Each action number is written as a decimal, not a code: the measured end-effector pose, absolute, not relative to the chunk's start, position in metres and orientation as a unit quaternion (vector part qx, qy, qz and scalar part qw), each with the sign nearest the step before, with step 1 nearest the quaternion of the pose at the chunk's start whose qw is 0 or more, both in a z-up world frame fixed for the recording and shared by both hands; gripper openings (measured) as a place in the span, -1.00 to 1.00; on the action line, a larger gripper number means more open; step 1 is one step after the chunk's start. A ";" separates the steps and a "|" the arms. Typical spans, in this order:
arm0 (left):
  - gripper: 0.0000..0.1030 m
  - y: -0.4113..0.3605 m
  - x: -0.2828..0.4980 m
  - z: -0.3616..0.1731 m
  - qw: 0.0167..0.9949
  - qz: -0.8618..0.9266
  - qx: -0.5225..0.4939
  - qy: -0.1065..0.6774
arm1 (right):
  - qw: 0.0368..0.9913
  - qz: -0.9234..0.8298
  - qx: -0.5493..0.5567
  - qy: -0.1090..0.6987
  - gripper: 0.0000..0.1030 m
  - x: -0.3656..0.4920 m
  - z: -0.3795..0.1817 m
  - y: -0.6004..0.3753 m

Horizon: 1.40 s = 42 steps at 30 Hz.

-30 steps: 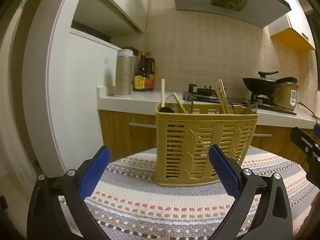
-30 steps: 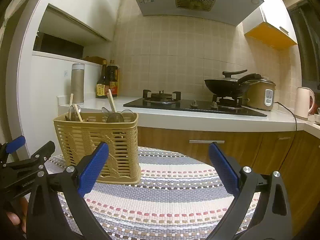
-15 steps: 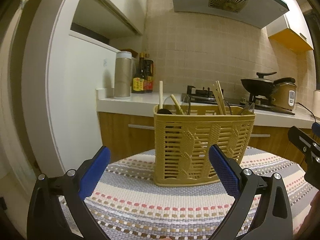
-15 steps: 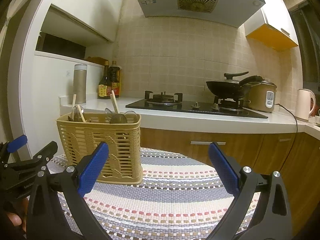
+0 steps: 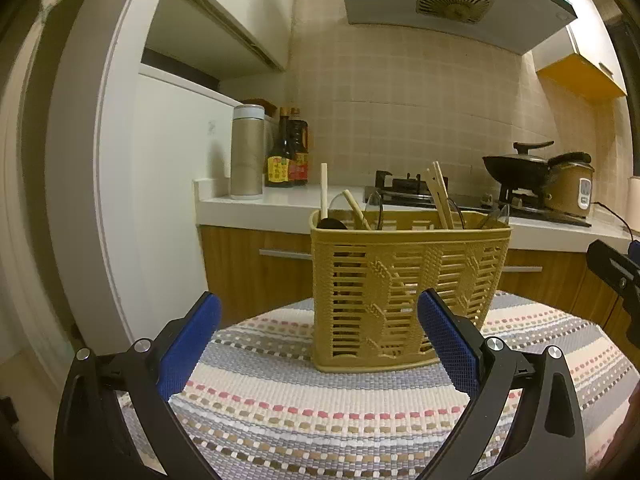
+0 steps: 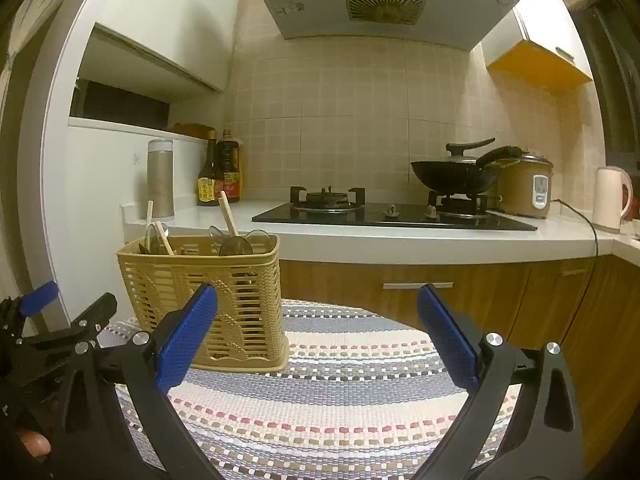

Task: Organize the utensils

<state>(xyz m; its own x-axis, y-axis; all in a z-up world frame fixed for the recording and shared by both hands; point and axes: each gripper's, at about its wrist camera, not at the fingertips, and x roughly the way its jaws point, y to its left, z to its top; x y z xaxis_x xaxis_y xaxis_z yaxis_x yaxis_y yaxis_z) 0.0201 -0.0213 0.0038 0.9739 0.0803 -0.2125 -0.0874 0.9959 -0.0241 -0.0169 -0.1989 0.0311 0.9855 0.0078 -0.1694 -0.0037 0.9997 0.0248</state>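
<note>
A tan plastic utensil basket (image 5: 404,292) stands upright on a round table with a striped woven cloth (image 5: 340,408). Wooden chopsticks (image 5: 438,196), a pale wooden handle (image 5: 323,190) and several spoons stick up out of it. The basket also shows in the right wrist view (image 6: 208,300), at the left. My left gripper (image 5: 318,344) is open and empty, just in front of the basket. My right gripper (image 6: 318,344) is open and empty, to the right of the basket over the cloth (image 6: 340,400).
Behind the table runs a white counter (image 6: 400,240) with a gas hob (image 6: 392,216), a black wok (image 6: 456,172), a rice cooker (image 6: 524,188), a kettle (image 6: 610,198), sauce bottles (image 6: 220,176) and a steel flask (image 6: 160,180). Wooden cabinets stand below.
Both grippers have dropped and drawn back slightly, so the basket sits higher and smaller in both views. Both stay open and empty.
</note>
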 end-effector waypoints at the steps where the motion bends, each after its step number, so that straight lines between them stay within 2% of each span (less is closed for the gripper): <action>1: 0.85 -0.022 0.021 0.003 0.993 0.042 -0.016 0.108 | 0.996 0.003 0.013 0.086 0.85 -0.017 0.031 -0.199; 17: 0.85 -0.021 0.021 0.004 0.993 0.032 -0.022 0.114 | 0.996 0.008 -0.016 0.085 0.85 -0.017 0.029 -0.185; 42: 0.85 -0.020 0.024 0.002 0.991 0.027 -0.026 0.126 | 0.995 0.014 -0.002 0.100 0.85 -0.013 0.027 -0.189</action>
<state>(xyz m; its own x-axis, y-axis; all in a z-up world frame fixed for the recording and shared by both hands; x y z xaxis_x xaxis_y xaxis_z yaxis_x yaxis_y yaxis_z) 0.0238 -0.0203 0.0020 0.9669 0.0476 -0.2508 -0.0606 0.9972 -0.0447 -0.0128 -0.1888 0.0273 0.9796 0.0279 -0.1989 -0.0288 0.9996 -0.0014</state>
